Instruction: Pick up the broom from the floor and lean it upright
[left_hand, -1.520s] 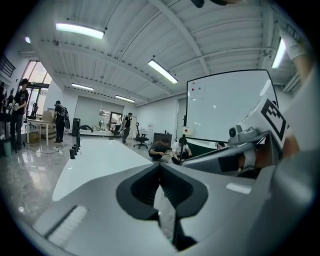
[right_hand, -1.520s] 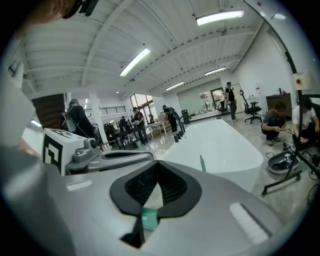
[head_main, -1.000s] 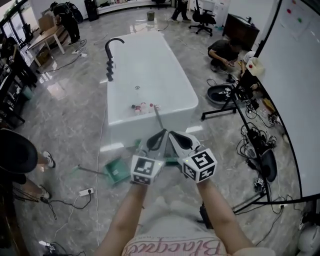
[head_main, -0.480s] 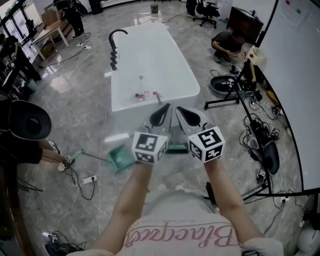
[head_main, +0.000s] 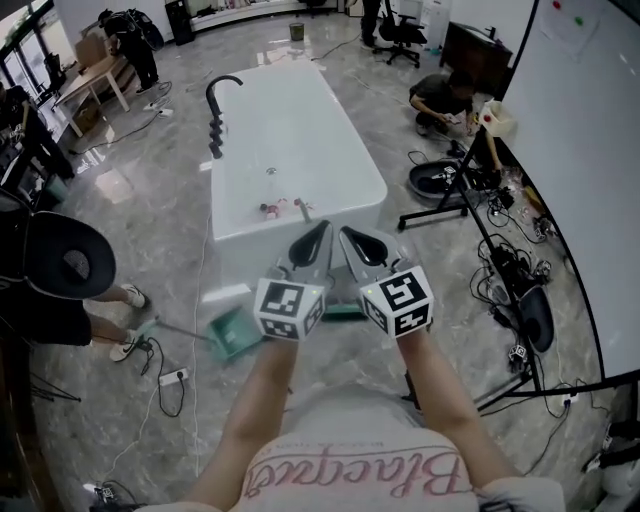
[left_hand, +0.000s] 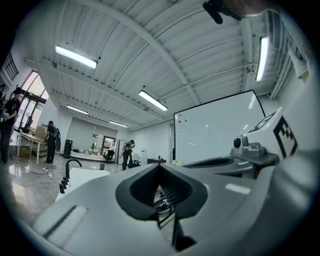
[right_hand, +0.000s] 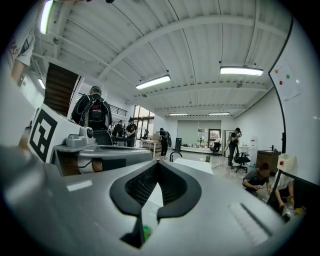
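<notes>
Largely behind left claw (head_main: 322, 232) and right claw (head_main: 348, 236), both closed, empty: broom (head_main: 343, 312).

Floor (head_main: 150, 215): glossy grey stone. Tub (head_main: 300, 150): smooth gloss white. Tap (head_main: 215, 105): matt blk metal. My left tool (left_hand: 159, 172): grey plastic, ribbed blk pads (left_hand: 170, 194).

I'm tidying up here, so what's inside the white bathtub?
Some red and white things lie near the bathtub's closer end, too small to identify; the rest looks bare. The left gripper and right gripper hide the near rim.
</notes>
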